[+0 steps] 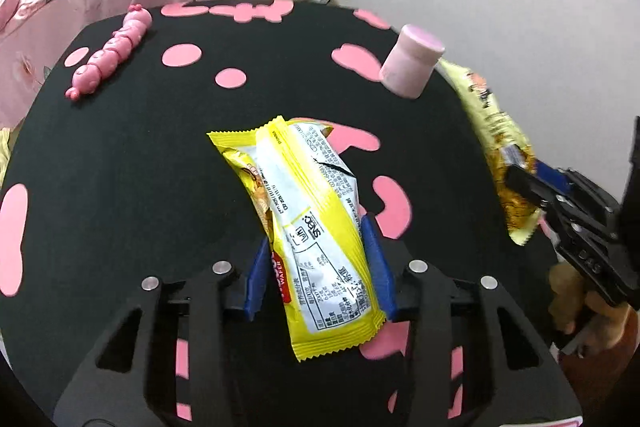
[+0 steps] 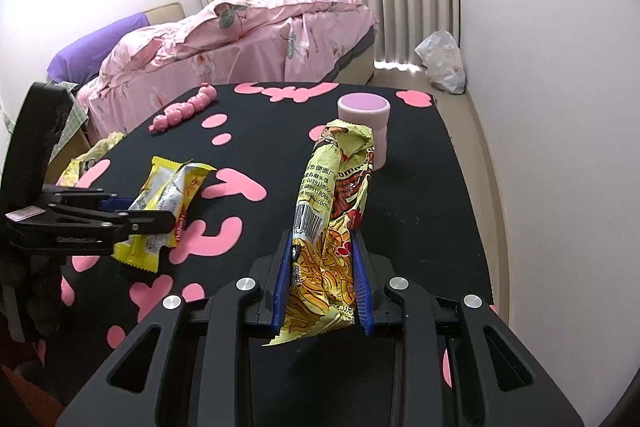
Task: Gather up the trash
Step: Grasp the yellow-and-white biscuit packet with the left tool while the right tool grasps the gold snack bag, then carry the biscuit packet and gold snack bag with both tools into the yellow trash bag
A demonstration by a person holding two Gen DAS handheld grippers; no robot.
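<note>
Your left gripper (image 1: pixel 318 263) is closed on the yellow wafer wrapper (image 1: pixel 308 211). The wrapper sits right between the blue pads (image 1: pixel 378 267), with its long side pointing away from you over the black table (image 1: pixel 132 155).

Your right gripper (image 2: pixel 322 275) is squeezing the noodle packet (image 2: pixel 336 203). That packet stands up tall between its jaws, just in front of the pink cup (image 2: pixel 366 117).

Both bits of trash look lifted off the table, though that is hard to be sure of. No bin shows here, so you must find one. The white bag (image 2: pixel 442 61) on the floor by the curtain may be it.
</note>
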